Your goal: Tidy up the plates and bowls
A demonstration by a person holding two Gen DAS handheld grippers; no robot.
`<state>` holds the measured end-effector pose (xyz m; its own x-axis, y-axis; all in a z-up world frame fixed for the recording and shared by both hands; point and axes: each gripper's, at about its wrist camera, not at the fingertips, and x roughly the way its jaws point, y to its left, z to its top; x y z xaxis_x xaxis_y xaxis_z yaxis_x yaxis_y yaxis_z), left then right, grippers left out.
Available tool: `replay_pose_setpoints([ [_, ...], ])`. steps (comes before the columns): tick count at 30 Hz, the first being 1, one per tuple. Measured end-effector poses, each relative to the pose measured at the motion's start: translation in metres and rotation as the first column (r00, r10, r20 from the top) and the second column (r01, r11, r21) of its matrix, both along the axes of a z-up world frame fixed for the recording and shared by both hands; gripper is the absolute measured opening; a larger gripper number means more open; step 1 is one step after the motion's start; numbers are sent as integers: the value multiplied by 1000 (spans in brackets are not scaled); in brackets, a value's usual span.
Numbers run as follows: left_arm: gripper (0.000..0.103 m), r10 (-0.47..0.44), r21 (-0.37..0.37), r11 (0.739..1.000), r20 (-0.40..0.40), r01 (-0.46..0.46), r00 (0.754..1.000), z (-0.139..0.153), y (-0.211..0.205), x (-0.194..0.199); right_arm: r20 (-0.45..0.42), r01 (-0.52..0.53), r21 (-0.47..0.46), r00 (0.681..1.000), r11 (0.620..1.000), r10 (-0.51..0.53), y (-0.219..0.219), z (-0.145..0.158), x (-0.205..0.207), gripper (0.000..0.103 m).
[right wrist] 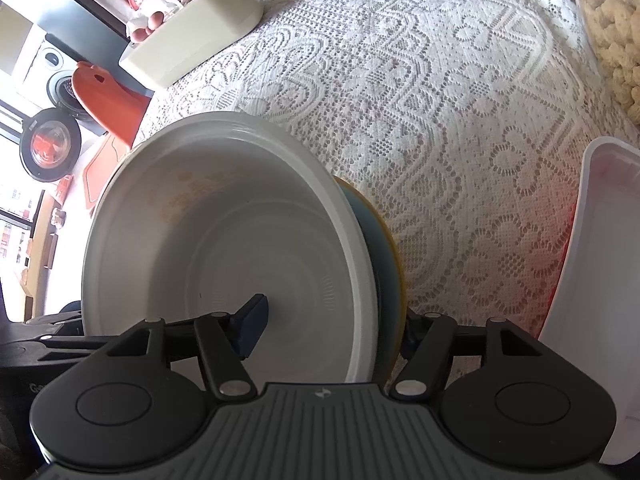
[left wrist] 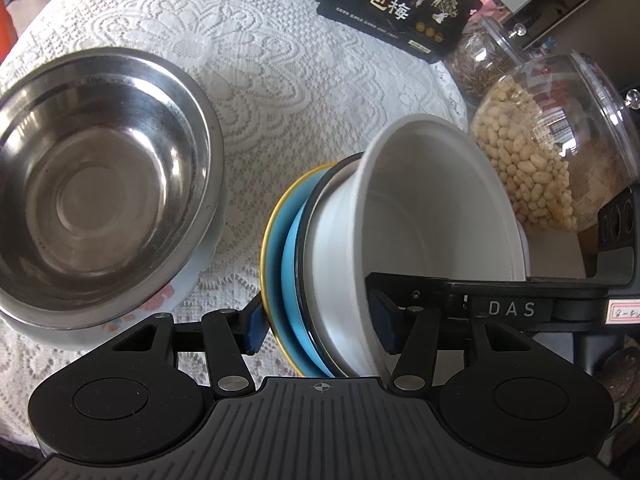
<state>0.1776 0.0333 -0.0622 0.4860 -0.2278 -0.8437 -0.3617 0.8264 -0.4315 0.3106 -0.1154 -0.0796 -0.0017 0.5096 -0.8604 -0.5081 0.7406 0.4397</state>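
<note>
A nested stack stands on edge above the lace tablecloth: a blue plate with a yellow rim [left wrist: 276, 240], a steel bowl [left wrist: 320, 208] and a white bowl [left wrist: 432, 200] innermost. My left gripper [left wrist: 320, 324] is shut on this stack, one pad on the plate's back and the other inside the white bowl. My right gripper [right wrist: 332, 328] is shut on the same stack, with one pad inside the white bowl [right wrist: 224, 216] and its other finger behind the blue plate [right wrist: 384, 248]. A large steel bowl [left wrist: 100, 184] rests on a flowered plate [left wrist: 160, 300] at the left.
Clear jars of peanuts [left wrist: 532, 160] and seeds [left wrist: 476, 64] stand at the right, with a black packet [left wrist: 400, 4] behind them. A cream box [right wrist: 192, 36] sits at the far table edge. A white tray [right wrist: 600, 280] lies close on the right.
</note>
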Motion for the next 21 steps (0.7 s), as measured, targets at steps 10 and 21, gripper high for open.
replay_pose_setpoints([
  [10,57,-19,-20,1000,24,20,1000,13,7,7,29,30,7,999,1000,-30,0,25,2,63],
  [21,57,-24,6,1000,67,24,997,41,15,1,66,36,45,997,998,-39,8,55,-1,63],
])
